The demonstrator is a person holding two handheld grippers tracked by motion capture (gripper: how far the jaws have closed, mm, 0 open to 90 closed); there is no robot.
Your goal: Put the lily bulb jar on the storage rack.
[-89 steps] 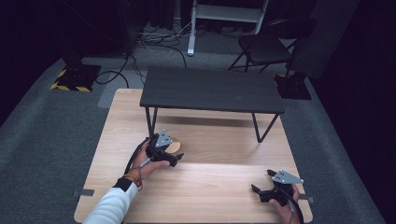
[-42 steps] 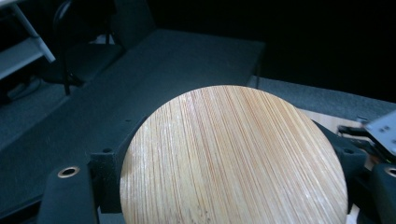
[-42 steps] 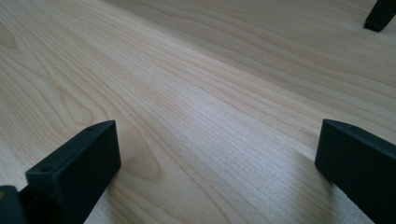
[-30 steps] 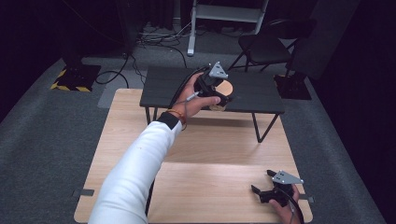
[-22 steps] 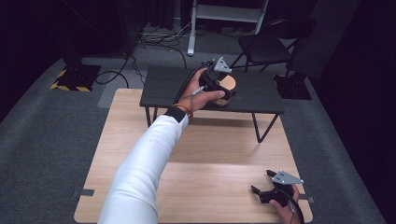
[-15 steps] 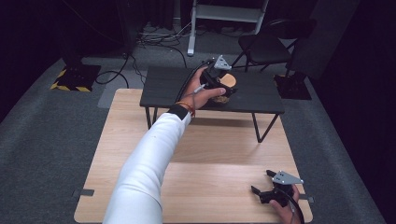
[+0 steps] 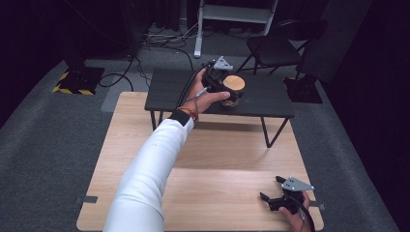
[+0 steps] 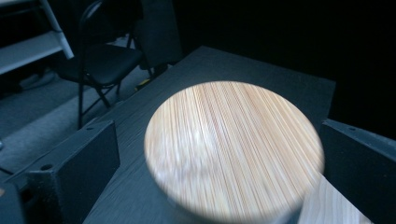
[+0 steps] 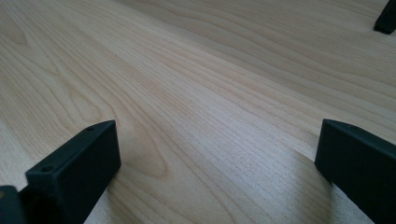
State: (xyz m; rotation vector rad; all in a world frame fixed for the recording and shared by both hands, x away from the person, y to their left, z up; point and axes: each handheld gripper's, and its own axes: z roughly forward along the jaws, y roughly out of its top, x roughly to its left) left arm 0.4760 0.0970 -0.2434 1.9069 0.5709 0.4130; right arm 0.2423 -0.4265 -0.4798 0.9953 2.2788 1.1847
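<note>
Your left gripper (image 7: 227,89) holds its jaws apart around the wooden lid (image 8: 233,149), possibly touching it; your right gripper (image 7: 276,197) rests spread on the table (image 9: 187,93).

My jaws are black. The lid (image 8: 233,149) between my left pair is pale wood with fine straight stripes; the shelf (image 7: 270,94) is black, the table (image 9: 196,93) light wavy-grained wood, my sleeve (image 7: 150,169) white.

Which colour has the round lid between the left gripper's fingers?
Light wood with fine straight grain: the round lid shows best in the left gripper view.
</note>
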